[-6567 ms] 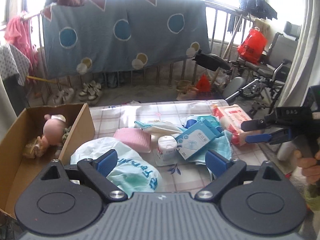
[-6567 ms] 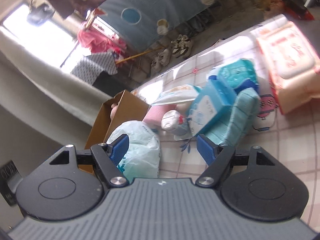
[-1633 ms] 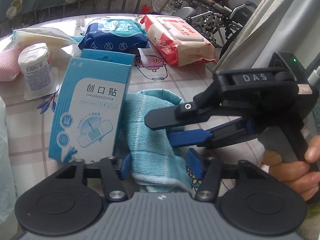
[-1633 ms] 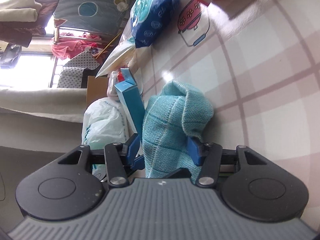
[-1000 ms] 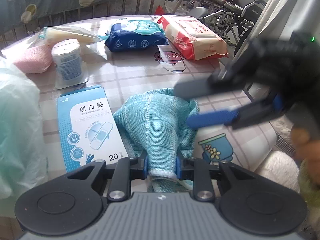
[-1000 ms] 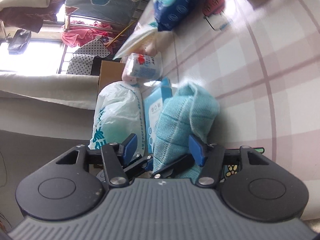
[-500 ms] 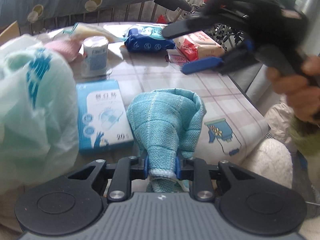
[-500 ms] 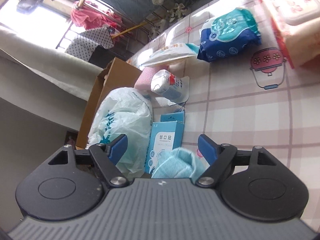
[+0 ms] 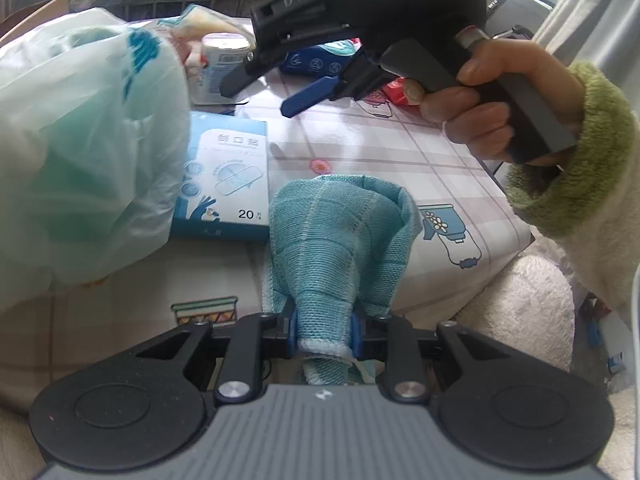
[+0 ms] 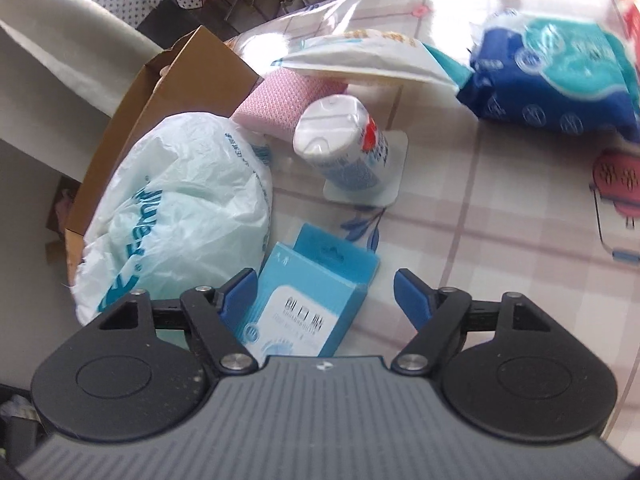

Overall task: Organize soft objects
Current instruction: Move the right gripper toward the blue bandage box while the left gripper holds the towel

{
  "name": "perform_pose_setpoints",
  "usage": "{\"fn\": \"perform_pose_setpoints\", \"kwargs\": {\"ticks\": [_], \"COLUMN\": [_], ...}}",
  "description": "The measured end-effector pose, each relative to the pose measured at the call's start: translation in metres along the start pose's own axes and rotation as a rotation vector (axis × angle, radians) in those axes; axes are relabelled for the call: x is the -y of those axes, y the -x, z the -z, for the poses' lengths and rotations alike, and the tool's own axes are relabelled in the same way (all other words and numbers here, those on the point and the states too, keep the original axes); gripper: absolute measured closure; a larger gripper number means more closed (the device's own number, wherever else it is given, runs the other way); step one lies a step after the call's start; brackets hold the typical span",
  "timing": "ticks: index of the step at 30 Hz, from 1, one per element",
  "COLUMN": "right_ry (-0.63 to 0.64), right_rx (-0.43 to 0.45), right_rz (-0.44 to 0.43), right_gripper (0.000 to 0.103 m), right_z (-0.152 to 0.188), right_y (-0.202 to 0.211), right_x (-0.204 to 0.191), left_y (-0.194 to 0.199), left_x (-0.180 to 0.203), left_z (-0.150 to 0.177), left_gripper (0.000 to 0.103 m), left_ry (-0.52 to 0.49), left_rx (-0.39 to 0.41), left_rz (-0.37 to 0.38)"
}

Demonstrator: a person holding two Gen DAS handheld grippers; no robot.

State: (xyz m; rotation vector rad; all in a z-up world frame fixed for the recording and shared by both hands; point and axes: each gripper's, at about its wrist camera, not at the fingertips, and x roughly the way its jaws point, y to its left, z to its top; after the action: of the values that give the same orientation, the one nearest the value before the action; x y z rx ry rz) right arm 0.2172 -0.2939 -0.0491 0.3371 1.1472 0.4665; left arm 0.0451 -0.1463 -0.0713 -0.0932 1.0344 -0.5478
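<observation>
A teal knitted cloth hangs bunched from my left gripper, which is shut on its near end; the rest of it trails onto the checked tablecloth. My right gripper hovers above the table beyond the cloth, held by a hand in a green sleeve. In the right wrist view the right gripper stands over a blue plaster box; its jaws are closing, with nothing pressed between them. A pale green plastic bag bulges at the left beside a cardboard box.
A pink sponge, a wrapped white roll, a white pouch and a blue tissue pack lie further back. The plastic bag crowds the left. The table's edge drops off at the right.
The right gripper has let go of the teal cloth, rolled upright and swung over to the blue box and the bag. The left gripper keeps the cloth and has drifted towards the bag.
</observation>
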Motion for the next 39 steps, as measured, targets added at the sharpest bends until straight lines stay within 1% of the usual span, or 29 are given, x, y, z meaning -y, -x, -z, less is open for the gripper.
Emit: {"fn": "perform_pose_setpoints", "kwargs": {"ticks": [2,4,8,12,15,20,25,37,38,39], "right_ry": [0.021,0.05,0.139,0.221,0.287,0.344,0.343,0.214,0.209,0.217], "right_rx": [-0.014,-0.023,-0.043,-0.077,-0.081,-0.097,-0.098,-0.056,-0.063,-0.05], "right_rz": [-0.009,-0.025,-0.037,-0.014,0.007,0.031,0.046,0.077,0.106,0.134], "right_gripper": [0.046,0.05,0.051,0.049,0.049,0.051,0.057,0.057,0.063,0.071], "right_z": [-0.003,-0.004,-0.003,0.001,0.005,0.01,0.017,0.032,0.036,0.04], "right_y": [-0.006,-0.011,-0.02,-0.031,-0.031,-0.025,-0.017,0.015,0.017,0.019], "right_x": [-0.003,-0.008,-0.023,-0.031,-0.037,-0.038,-0.035,0.008,0.011,0.013], "left_y": [0.003,0.006,0.009,0.006,0.005,0.005,0.006,0.003,0.003,0.003], "left_x": [-0.004,-0.006,-0.009,-0.014,-0.015,-0.015,-0.015,-0.014,-0.014,-0.015], "left_z": [0.003,0.006,0.01,0.008,0.008,0.008,0.008,0.005,0.005,0.005], "left_gripper": [0.078,0.078,0.078,0.078,0.078,0.078,0.078,0.078,0.078,0.078], "left_ry": [0.009,0.013,0.023,0.049,0.051,0.045,0.048,0.047,0.048,0.048], "left_rx": [-0.001,-0.005,-0.004,-0.008,-0.009,-0.01,-0.009,0.001,0.002,0.003], "left_rz": [0.002,0.003,-0.005,-0.006,-0.005,-0.005,-0.004,0.006,0.007,0.008]}}
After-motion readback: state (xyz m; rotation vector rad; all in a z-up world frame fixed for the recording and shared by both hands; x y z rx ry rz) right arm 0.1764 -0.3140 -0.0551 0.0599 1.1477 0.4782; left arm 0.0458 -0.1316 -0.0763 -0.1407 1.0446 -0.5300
